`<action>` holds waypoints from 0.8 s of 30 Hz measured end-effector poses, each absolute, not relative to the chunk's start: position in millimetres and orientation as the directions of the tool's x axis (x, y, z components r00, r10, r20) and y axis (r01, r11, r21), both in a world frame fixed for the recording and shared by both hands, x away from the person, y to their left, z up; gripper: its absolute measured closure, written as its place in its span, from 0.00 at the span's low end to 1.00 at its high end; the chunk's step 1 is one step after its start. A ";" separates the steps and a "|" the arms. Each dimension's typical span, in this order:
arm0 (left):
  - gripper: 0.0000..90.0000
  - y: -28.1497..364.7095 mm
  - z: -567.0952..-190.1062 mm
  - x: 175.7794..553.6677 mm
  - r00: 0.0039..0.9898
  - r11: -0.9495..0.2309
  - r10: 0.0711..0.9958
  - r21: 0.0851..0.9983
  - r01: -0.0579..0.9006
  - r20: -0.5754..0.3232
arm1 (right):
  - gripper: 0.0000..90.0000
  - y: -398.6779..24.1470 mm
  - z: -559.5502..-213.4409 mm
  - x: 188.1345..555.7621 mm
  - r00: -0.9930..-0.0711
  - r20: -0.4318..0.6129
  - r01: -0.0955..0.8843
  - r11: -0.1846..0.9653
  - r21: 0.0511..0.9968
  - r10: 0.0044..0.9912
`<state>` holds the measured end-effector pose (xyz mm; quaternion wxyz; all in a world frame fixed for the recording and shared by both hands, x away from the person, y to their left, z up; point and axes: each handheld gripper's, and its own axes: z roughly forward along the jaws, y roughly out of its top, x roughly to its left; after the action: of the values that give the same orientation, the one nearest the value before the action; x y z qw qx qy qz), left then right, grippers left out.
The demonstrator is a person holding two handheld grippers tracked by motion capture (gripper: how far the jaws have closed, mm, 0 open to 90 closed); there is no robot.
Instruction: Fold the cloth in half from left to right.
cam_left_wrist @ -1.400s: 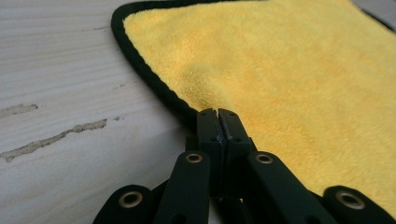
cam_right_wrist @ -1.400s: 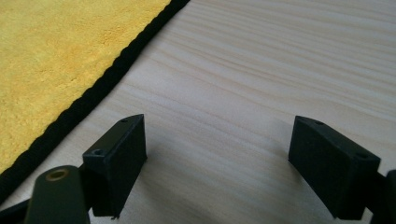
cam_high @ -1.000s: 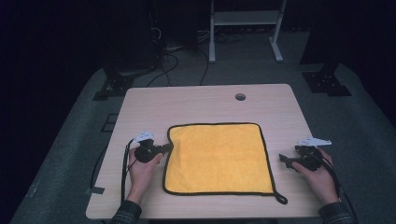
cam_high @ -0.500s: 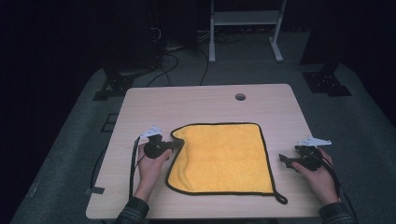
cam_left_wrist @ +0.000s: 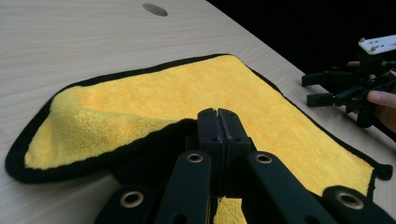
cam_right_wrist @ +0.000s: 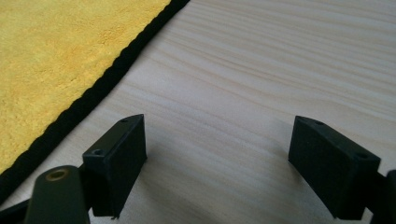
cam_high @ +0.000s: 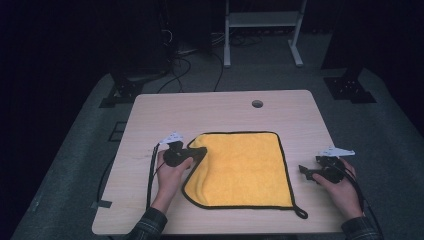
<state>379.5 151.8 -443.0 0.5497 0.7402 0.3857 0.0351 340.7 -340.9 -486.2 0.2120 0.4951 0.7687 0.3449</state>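
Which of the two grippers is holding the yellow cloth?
The left gripper: its jaws are shut on the cloth edge. The right gripper stands open beside it.

Left tongs (cam_high: 199, 152) clamped tight in a low, level hand; right tongs (cam_high: 303, 171) gaping, jaws well apart.

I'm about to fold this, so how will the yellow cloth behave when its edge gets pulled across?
Probably floppy: the yellow cloth already curls over where the left gripper pinches its edge. Its fluffy pile likely drags rather than slides.
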 end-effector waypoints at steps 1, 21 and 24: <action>0.99 149.3 -442.9 380.2 0.701 -0.094 0.603 0.839 0.536 -0.380 | 0.20 -340.9 -486.2 340.7 -0.420 0.015 0.615 0.272 0.740 0.907; 0.99 92.4 -442.1 392.9 0.764 -0.150 0.512 0.835 0.529 -0.392 | 0.20 -340.9 -486.3 340.7 -0.420 0.015 0.615 0.272 0.740 0.907; 0.99 85.9 -441.8 394.5 0.768 -0.149 0.503 0.836 0.528 -0.396 | 0.20 -340.9 -486.3 340.7 -0.420 0.015 0.615 0.272 0.740 0.907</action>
<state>394.5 85.9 -441.8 0.5566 0.7579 0.3401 -0.0116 340.7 -340.9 -486.3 0.2121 0.4950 0.7688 0.3448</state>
